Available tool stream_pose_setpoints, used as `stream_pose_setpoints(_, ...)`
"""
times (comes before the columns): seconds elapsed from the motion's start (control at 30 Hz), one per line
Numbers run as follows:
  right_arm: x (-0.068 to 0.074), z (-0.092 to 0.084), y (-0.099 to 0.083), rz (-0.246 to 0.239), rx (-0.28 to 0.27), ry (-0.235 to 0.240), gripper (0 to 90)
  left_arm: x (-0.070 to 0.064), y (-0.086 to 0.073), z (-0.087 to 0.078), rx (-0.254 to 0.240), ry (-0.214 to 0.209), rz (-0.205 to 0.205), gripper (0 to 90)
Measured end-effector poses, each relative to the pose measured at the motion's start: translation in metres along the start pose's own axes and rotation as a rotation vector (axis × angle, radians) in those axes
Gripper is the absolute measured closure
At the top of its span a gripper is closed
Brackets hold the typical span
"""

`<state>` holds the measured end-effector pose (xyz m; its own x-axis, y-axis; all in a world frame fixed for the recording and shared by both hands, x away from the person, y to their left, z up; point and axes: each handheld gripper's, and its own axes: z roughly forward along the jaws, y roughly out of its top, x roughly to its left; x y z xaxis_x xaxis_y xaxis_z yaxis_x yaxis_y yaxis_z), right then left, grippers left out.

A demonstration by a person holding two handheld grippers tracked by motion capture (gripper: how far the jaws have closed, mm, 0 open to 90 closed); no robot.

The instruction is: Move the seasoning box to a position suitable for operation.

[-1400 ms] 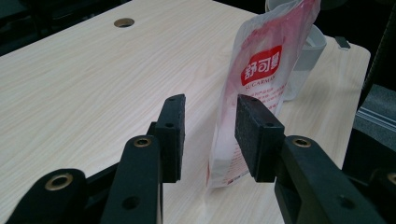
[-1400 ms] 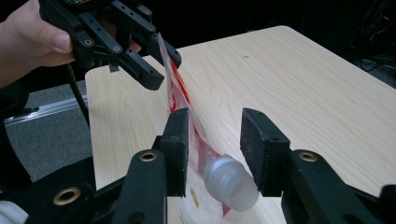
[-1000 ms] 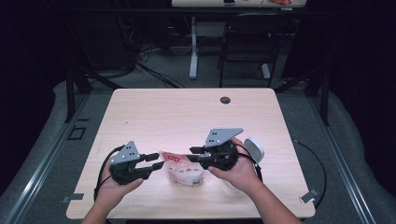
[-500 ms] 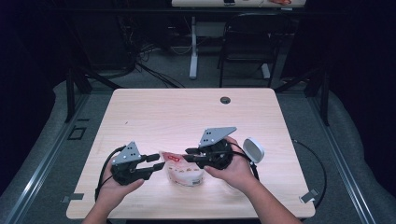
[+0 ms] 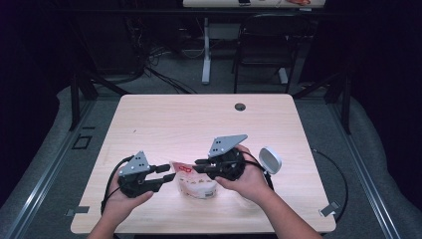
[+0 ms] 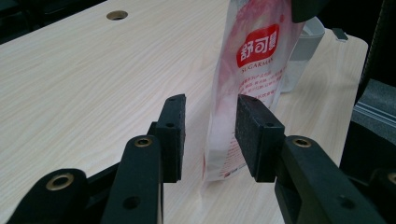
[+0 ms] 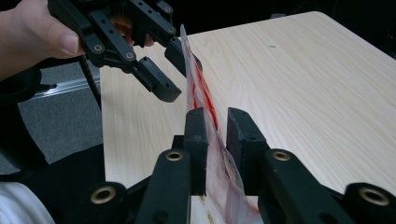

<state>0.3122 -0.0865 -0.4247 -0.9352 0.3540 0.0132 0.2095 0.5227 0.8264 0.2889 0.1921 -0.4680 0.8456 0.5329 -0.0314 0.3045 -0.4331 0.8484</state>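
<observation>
A soft bag (image 5: 195, 180) with red print sits on the table (image 5: 199, 124), near the front edge, well apart from the round hole (image 5: 240, 106). The left gripper (image 6: 209, 135) is just left of the bag. Its jaws stand wide, one on each side of the bag's edge, not pressing it. The right gripper (image 7: 215, 142) is at the bag's right. Its jaws have just been closing, and the bag's thin edge is between them with small gaps. A white cup (image 5: 269, 160) stands just right of that hand.
</observation>
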Motion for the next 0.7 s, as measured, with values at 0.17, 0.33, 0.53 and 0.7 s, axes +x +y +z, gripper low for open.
stream_pose_setpoints(0.17, 0.0011, 0.0020, 0.0030, -0.012, 0.012, -0.001, 79.7, -0.0007, -0.0005, 0.0010, 0.007, -0.006, 0.008, 63.7)
stream_pose_setpoints(0.33, 0.0015, 0.0018, 0.0041, -0.021, 0.023, 0.002, 80.9, -0.0017, -0.0003, 0.0016, 0.007, -0.009, 0.011, 64.5)
stream_pose_setpoints(0.53, 0.0004, 0.0014, 0.0042, -0.034, 0.034, 0.007, 86.9, -0.0017, -0.0006, 0.0023, 0.008, -0.015, 0.010, 65.4)
stream_pose_setpoints(0.7, -0.0015, -0.0007, 0.0057, -0.046, 0.058, 0.019, 89.2, -0.0030, -0.0010, 0.0051, 0.019, -0.020, 0.016, 65.7)
